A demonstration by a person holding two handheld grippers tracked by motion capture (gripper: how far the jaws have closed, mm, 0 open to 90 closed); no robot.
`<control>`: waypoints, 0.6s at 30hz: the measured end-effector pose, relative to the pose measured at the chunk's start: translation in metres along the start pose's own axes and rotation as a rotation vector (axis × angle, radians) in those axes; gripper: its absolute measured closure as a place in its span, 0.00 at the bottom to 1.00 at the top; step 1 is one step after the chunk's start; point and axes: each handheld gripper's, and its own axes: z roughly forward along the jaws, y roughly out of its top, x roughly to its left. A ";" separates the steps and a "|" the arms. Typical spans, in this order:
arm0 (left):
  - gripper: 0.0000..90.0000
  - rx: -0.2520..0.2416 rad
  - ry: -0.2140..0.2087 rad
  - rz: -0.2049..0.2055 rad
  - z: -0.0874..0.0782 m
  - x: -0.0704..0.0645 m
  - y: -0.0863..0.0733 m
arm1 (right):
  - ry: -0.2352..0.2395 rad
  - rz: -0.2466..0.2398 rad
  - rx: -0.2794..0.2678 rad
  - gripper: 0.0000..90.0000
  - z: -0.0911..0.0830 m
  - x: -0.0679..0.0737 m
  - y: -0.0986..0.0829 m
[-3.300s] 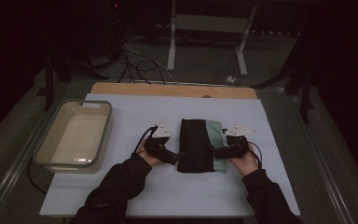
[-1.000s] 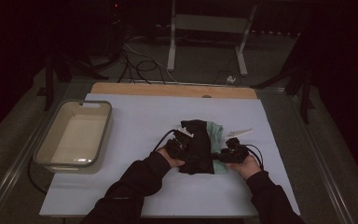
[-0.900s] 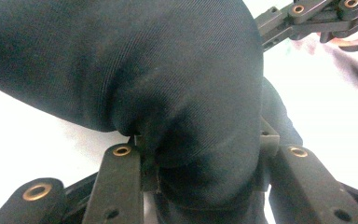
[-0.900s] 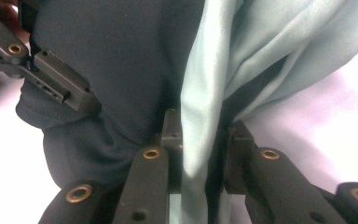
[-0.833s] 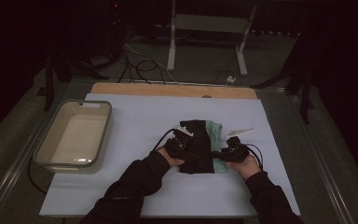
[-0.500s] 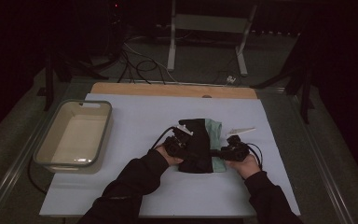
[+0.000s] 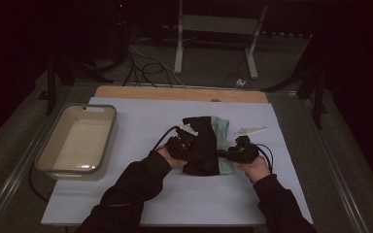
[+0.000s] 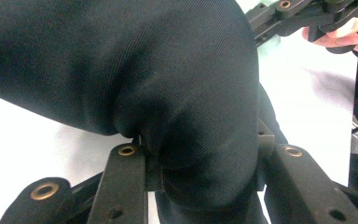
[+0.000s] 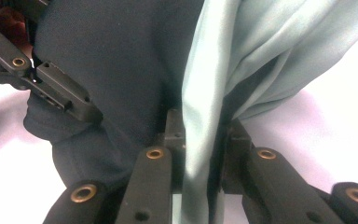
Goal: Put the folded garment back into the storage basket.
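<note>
The folded black cloth garment with a pale green lining lies on the table between the two tongs, bunched and partly turned over so that the green layer shows along the side toward the right tongs. The left tongs are clamped on the black fabric: in the left gripper view a thick fold of it is pinched between the two jaws and swells up over them. The right tongs hold the other side, and in the right gripper view a strip of the pale green lining runs down between the closed jaws with black fabric just beside it. Against the earliest picture, where the garment lay flat as a long dark rectangle with a set of tongs at each side, the left tongs have come in over the cloth toward the right tongs, and the garment is now shorter, crumpled and showing green. Since half a second ago very little has shifted. Beyond the right tongs a small white strip lies on the light blue table cover. Well off beyond the left tongs stands a grey-rimmed rectangular plastic bin
</note>
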 end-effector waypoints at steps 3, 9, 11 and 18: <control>0.70 -0.001 0.010 0.011 -0.007 0.000 0.000 | 0.007 -0.009 -0.008 0.86 0.001 0.004 0.005; 0.70 -0.010 0.027 0.014 -0.024 0.002 -0.001 | 0.023 -0.016 -0.024 0.86 0.004 0.011 0.015; 0.70 -0.010 0.033 0.014 -0.030 0.003 -0.002 | 0.029 -0.022 -0.027 0.86 0.006 0.014 0.019; 0.70 -0.006 0.063 0.012 -0.051 0.008 -0.008 | 0.038 -0.050 -0.026 0.86 0.017 0.028 0.034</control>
